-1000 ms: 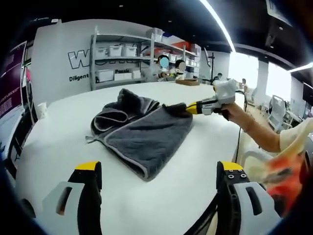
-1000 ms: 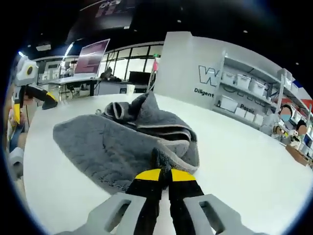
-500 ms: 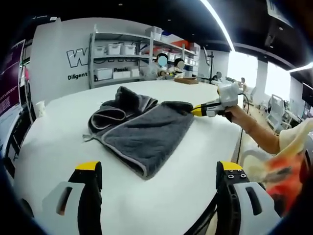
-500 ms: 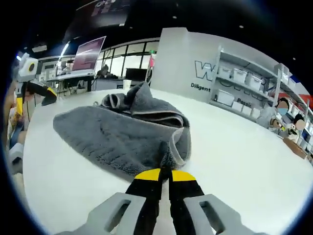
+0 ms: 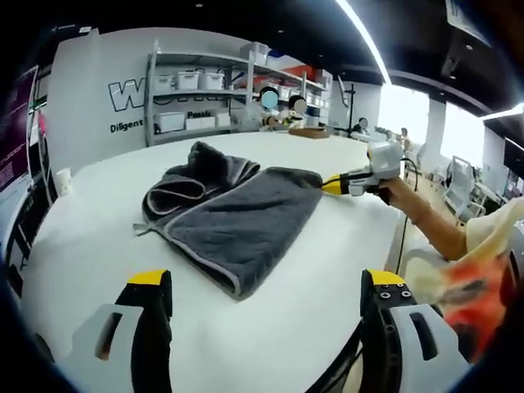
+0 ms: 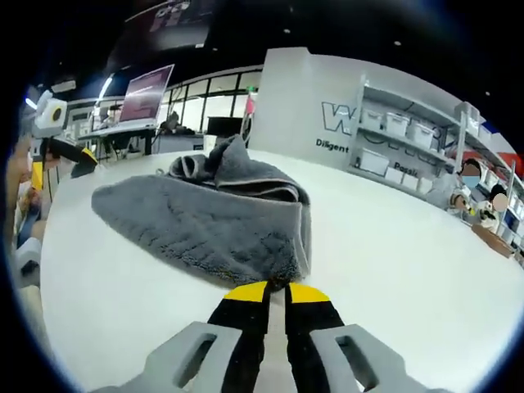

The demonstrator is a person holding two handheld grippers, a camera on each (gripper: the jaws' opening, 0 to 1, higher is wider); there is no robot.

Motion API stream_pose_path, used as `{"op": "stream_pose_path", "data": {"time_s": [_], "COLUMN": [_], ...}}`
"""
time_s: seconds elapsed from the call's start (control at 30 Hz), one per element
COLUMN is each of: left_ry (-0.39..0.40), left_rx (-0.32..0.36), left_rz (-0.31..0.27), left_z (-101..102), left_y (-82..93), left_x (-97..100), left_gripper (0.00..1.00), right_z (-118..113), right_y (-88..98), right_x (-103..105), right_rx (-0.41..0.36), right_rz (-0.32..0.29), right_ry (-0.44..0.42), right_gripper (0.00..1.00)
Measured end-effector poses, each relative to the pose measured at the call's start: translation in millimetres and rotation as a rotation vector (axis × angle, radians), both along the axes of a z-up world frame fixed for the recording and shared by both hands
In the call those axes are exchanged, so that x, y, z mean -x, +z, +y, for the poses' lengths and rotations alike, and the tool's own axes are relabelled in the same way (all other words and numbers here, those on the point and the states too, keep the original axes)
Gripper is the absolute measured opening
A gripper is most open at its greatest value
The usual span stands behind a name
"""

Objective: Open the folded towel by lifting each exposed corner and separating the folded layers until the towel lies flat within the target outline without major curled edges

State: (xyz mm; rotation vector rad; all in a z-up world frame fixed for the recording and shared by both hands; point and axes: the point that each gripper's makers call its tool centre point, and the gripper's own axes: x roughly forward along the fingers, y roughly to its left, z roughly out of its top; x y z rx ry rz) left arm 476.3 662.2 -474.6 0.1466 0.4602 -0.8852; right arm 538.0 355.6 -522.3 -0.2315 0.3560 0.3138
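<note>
**Q:** Status of your grippers?

**A:** Left gripper (image 5: 266, 299): jaws spread wide, nothing between them, hovering over bare white table (image 5: 311, 278) near my edge. Right gripper (image 6: 274, 292): yellow-tipped jaws pressed together, pinching a corner of the gray towel (image 6: 209, 217) low at the table surface.

**Q:** Where's the towel?

**A:** On the table, ahead of the left gripper and well apart from it. In the left gripper view the towel (image 5: 233, 213) has one broad flap lying mostly flat toward me, with a light-gray hem along its near edge. The far-left part is bunched into a raised, folded heap. My right gripper (image 5: 340, 185) comes in from the right, tip touching the towel's right corner, my hand (image 5: 393, 190) behind it.

**Q:** Anything past that?

**A:** Right gripper view: the left gripper (image 6: 65, 155) sits far left, beyond the towel. Behind the table, metal shelving (image 5: 205, 94) with white bins against a wall with dark lettering. People at the far end, too small to describe.
</note>
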Motion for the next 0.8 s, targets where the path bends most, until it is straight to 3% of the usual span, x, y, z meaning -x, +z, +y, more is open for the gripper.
{"op": "stream_pose_path", "data": {"time_s": [0.07, 0.17, 0.37, 0.5, 0.67, 0.8], "left_ry": [-0.003, -0.006, 0.000, 0.004, 0.003, 0.000], "left_rx": [-0.001, 0.000, 0.002, 0.002, -0.003, -0.011], "left_rz": [0.003, 0.006, -0.001, -0.001, 0.005, 0.011], "left_z": [-1, -2, 1, 3, 2, 0], "left_y": [-0.7, -1.0, 1.5, 1.6, -0.7, -4.1], "left_x": [-0.1, 1.0, 0.4, -0.4, -0.1, -0.9], "left_gripper": [0.93, 0.93, 0.93, 0.93, 0.93, 0.93], "right_z": [-4, -7, -14, -12, 6, 13], "right_y": [-1.2, -0.3, 18.2, 24.9, 10.3, 5.9], "right_x": [1, 4, 10, 15, 24, 21], "right_rx": [0.010, -0.001, -0.017, -0.014, -0.004, 0.023], "right_rz": [0.000, 0.008, -0.032, -0.030, 0.070, 0.079], "right_ry": [-0.010, -0.013, -0.040, -0.028, 0.071, 0.092], "right_gripper": [0.01, 0.11, 0.19, 0.41, 0.65, 0.83]}}
